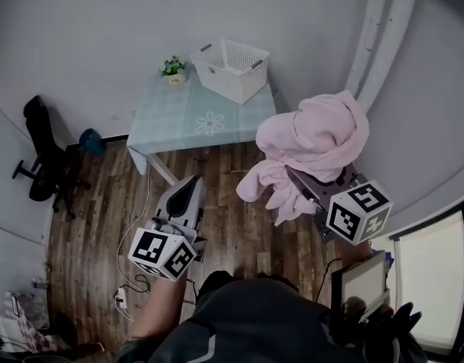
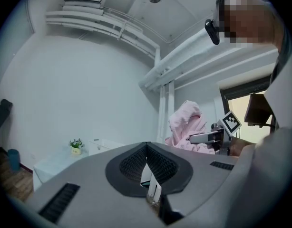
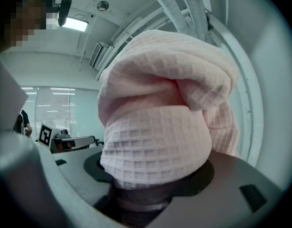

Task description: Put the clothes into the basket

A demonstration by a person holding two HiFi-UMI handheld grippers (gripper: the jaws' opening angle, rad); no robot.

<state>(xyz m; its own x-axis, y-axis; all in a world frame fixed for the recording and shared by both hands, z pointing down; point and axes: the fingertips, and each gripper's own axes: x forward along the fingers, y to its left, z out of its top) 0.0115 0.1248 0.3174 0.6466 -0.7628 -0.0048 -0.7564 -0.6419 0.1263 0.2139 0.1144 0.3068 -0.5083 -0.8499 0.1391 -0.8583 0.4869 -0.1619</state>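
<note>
A white slotted basket (image 1: 230,68) stands on the far right corner of a pale table (image 1: 179,119). My right gripper (image 1: 291,171) is shut on a pink waffle-knit garment (image 1: 315,138), held in the air to the right of the table. The cloth (image 3: 160,122) drapes over the jaws and hides the fingertips in the right gripper view. My left gripper (image 1: 193,184) hovers over the wooden floor, short of the table, shut with nothing in it (image 2: 147,146). The left gripper view also shows the pink garment (image 2: 186,127) and the basket (image 2: 101,144).
A small potted plant (image 1: 173,68) sits on the table left of the basket. A black office chair (image 1: 43,157) stands at the left wall. A cable and power strip (image 1: 120,301) lie on the floor. White pipes (image 1: 379,29) run along the right wall.
</note>
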